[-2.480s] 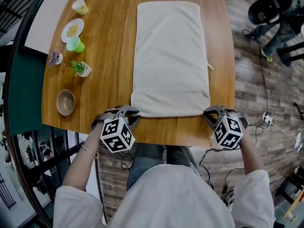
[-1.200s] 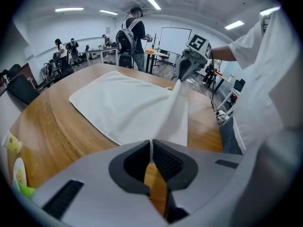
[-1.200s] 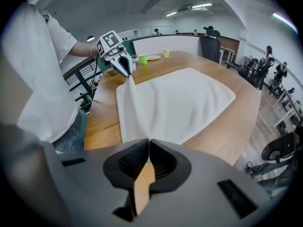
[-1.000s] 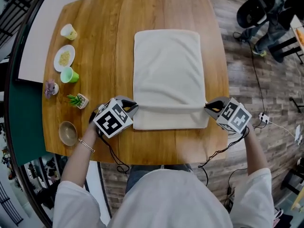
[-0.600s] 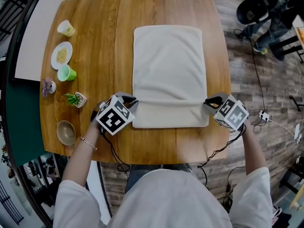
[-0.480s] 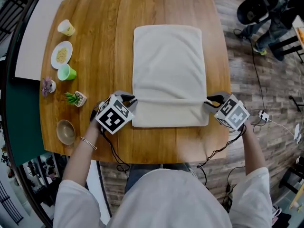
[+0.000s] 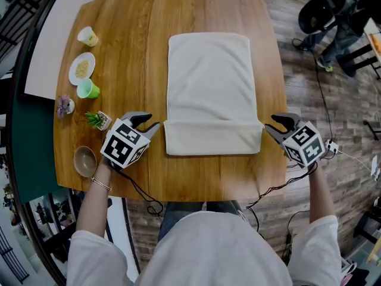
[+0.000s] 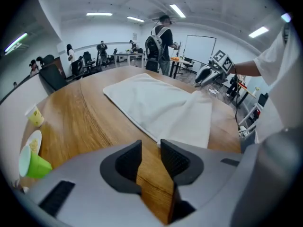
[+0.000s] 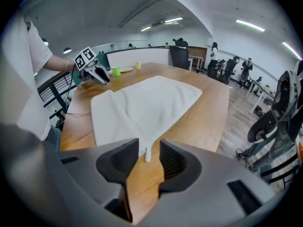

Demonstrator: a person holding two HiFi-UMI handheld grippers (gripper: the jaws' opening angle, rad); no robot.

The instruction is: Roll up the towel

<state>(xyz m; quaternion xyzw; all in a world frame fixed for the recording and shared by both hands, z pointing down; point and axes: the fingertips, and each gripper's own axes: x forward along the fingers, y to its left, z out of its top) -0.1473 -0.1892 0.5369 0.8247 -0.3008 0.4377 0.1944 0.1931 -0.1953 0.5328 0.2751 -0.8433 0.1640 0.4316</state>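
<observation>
As left gripper [image 7: 149, 122] and right gripper [image 7: 271, 124], just opening, empty, flank towel [image 7: 211, 82], bowl [image 7: 85, 161] leftward

A white towel [image 7: 209, 82] lies flat on a wooden table [image 7: 131, 40], its near end folded over once into a band. The left gripper [image 7: 147, 123] sits just left of that band's end, and the right gripper [image 7: 271, 124] just right of its other end. Neither touches the cloth. Both pairs of jaws have just been opening, with nothing between them. Well left of the towel stand a yellow cup [image 7: 88, 36], a plate [image 7: 81, 68], a green cup [image 7: 88, 89], a small plant [image 7: 98, 120] and a bowl [image 7: 85, 161].
</observation>
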